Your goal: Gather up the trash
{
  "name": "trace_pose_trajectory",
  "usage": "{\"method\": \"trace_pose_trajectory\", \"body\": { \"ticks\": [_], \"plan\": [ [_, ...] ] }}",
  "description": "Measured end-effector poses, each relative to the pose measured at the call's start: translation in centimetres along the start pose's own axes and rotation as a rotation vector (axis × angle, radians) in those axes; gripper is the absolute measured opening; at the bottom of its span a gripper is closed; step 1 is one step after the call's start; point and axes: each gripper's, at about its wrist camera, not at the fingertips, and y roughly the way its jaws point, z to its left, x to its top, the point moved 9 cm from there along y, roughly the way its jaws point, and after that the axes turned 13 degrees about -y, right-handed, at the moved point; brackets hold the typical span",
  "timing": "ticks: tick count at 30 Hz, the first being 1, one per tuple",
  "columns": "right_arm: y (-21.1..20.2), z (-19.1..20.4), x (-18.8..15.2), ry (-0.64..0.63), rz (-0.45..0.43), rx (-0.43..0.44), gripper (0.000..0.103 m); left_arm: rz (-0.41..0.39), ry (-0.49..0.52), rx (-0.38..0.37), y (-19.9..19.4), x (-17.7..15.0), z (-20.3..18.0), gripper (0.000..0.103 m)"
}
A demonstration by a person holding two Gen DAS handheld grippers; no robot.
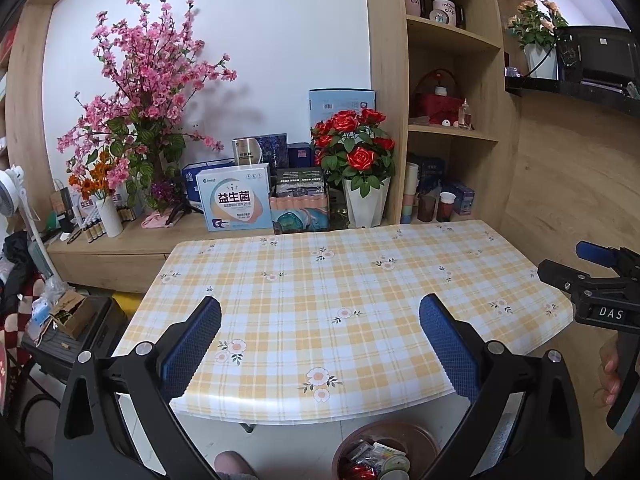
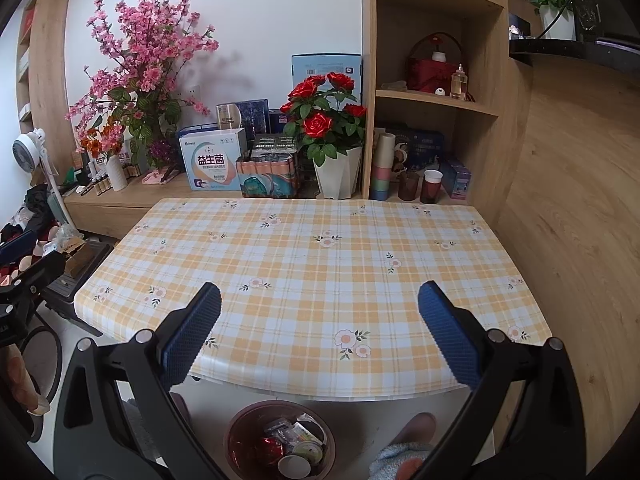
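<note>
Since the yellow plaid floral tablecloth (image 2: 320, 264) looks bare, both blue-padded tongs — left gripper (image 1: 320, 316), right gripper (image 2: 319, 304) — hang wide, holding nothing. Round brown trash bin (image 2: 280, 444) of wrappers sits at 6 o'clock below the table edge — likely placed for drops.

A white wall (image 2: 260, 20) is backing a low wooden sideboard (image 2: 132, 196) that is carrying boxes, pink blossoms (image 2: 144, 52) and potted red roses (image 2: 324, 120). An open wooden shelf unit (image 2: 436, 100) is standing to the right. A table (image 2: 312, 264) with a yellow plaid cloth is occupying the centre. A white fan (image 2: 30, 148) is standing at left.
</note>
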Motion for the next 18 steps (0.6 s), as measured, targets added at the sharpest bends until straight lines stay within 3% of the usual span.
{"method": "trace_pose_trajectory", "body": {
  "ticks": [18],
  "plan": [
    [0.17, -0.07, 0.01, -0.016, 0.013, -0.011, 0.097, 0.008, -0.004, 0.004, 0.33, -0.52, 0.32, 0.097]
  ]
}}
